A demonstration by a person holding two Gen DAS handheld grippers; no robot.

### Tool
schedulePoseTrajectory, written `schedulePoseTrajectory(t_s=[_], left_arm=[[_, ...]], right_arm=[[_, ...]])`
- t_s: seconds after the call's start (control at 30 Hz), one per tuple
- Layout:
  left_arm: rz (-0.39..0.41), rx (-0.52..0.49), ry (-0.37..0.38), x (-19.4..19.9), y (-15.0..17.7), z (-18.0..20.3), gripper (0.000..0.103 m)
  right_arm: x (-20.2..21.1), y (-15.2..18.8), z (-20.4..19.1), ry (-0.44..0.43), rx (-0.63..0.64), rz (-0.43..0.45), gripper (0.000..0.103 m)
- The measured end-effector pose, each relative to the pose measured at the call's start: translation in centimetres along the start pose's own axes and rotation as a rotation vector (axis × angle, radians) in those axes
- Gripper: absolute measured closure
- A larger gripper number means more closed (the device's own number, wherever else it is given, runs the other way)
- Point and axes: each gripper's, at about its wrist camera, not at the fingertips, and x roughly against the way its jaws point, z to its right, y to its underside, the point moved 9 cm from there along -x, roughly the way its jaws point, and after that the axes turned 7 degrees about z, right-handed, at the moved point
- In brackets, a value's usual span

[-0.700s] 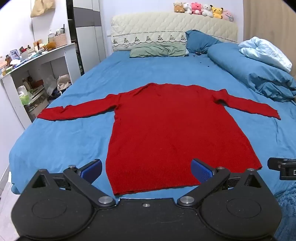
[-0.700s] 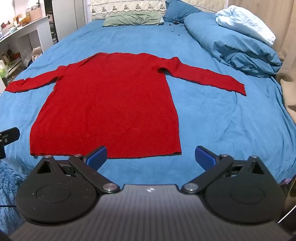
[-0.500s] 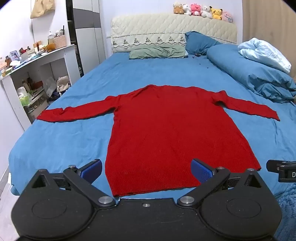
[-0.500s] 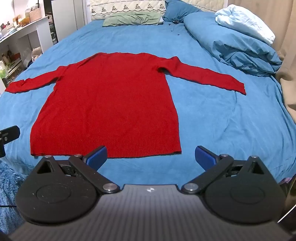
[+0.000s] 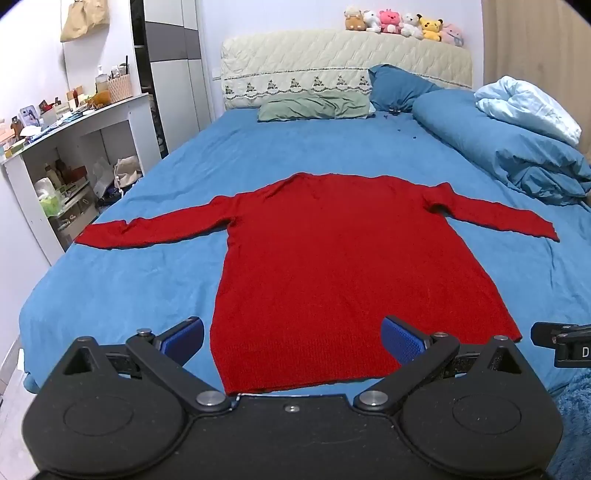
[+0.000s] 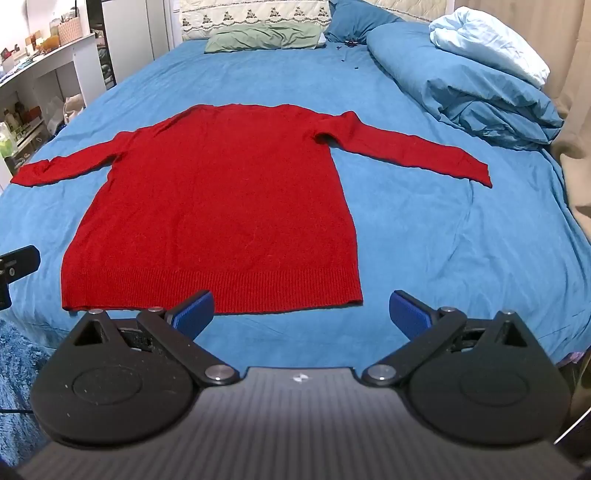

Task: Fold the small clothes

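A red long-sleeved knit sweater lies flat on the blue bed sheet, both sleeves spread out sideways and the hem toward me. It also shows in the right wrist view. My left gripper is open and empty, hovering above the hem near the bed's foot. My right gripper is open and empty, just short of the hem's right half. Neither touches the sweater.
A rolled blue duvet with a pale blanket lies along the bed's right side. Pillows and a padded headboard with plush toys are at the far end. A white shelf unit stands left of the bed.
The left wrist view has tilted slightly, so the sweater sits a little higher in frame. The right gripper has barely moved. Both grippers stay open.
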Motion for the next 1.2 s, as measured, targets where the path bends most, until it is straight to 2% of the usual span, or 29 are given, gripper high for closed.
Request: schedulePoseTrajectory(t_s=[1.2], left_arm=[[0.013, 0.026, 0.02, 0.52, -0.23, -0.2, 0.0]], right_arm=[[-0.34, 0.25, -0.69, -0.009, 0.009, -0.005, 0.0]])
